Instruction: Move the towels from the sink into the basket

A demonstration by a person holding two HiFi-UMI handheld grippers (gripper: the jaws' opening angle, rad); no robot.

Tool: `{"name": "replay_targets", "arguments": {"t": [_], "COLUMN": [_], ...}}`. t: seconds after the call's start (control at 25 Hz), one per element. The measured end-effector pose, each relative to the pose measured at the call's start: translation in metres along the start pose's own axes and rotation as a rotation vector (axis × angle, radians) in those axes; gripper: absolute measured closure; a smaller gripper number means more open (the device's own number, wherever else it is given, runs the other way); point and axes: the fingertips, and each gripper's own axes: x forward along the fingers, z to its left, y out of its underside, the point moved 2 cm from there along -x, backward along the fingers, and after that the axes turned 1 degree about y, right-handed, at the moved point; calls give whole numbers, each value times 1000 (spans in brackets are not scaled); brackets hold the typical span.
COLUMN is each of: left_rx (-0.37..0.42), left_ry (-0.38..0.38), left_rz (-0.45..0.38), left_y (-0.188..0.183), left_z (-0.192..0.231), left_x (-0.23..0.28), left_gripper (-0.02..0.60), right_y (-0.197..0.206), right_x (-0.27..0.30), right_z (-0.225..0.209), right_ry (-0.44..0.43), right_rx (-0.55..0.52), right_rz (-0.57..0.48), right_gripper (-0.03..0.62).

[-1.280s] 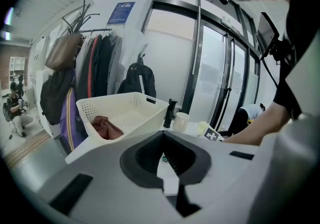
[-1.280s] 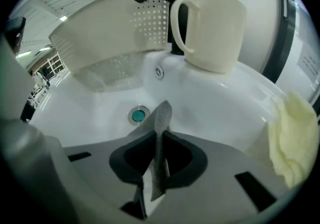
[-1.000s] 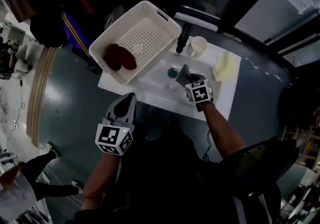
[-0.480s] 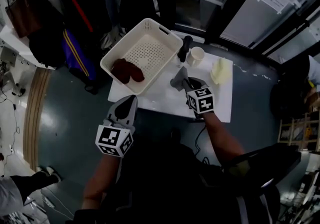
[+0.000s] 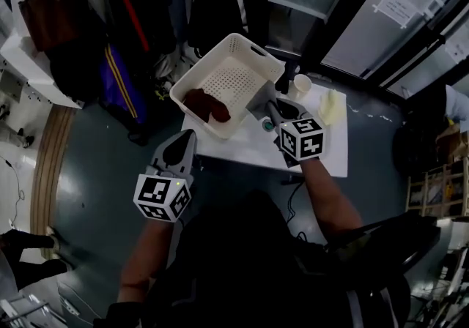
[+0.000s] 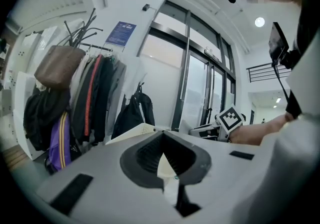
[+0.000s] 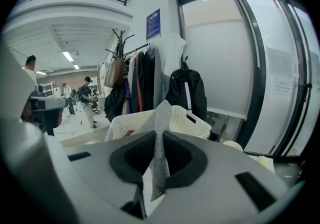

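Observation:
A grey mesh towel (image 5: 258,105) hangs from my right gripper (image 5: 270,108), which is shut on it at the near right rim of the white basket (image 5: 253,47). In the right gripper view the grey towel (image 7: 161,118) stands pinched between the jaws, with the basket (image 7: 187,118) just behind it. A dark red towel (image 5: 207,105) lies inside the basket at its near corner. My left gripper (image 5: 179,152) hovers off the white sink top (image 5: 242,145), to its near left, shut with nothing in it (image 6: 162,152). A yellow cloth (image 5: 330,107) lies on the sink top's right end.
A white cup (image 5: 300,86) and a black faucet (image 5: 286,76) stand behind my right gripper. The sink's drain (image 5: 268,126) shows below the towel. Coats and bags hang on a rack (image 5: 110,19) to the left. Glass doors (image 5: 410,12) run behind.
My right gripper has lifted the grey towel out of the sink and carried it left to the basket's rim. The left gripper stays where it was.

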Motion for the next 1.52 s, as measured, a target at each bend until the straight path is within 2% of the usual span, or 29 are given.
{"name": "replay_targets", "arguments": {"t": [0.28, 0.72, 1.12, 1.52], "left_rx": [-17, -21, -53, -65], "left_ry": [-55, -229, -367, -458], "left_rz": [-29, -6, 13, 37], "left_y": [-14, -22, -17, -17], "left_z": [30, 74, 96, 109], "left_x": [-8, 7, 14, 21], "left_gripper": [578, 577, 578, 578], "right_y": [-32, -52, -11, 44], "right_x": [35, 146, 233, 289], "right_z": [26, 35, 37, 25], "right_ry": [-35, -174, -253, -242], "right_rx": [-33, -99, -145, -138], "right_rz": [16, 108, 296, 486], "right_gripper": [543, 543, 543, 543]}}
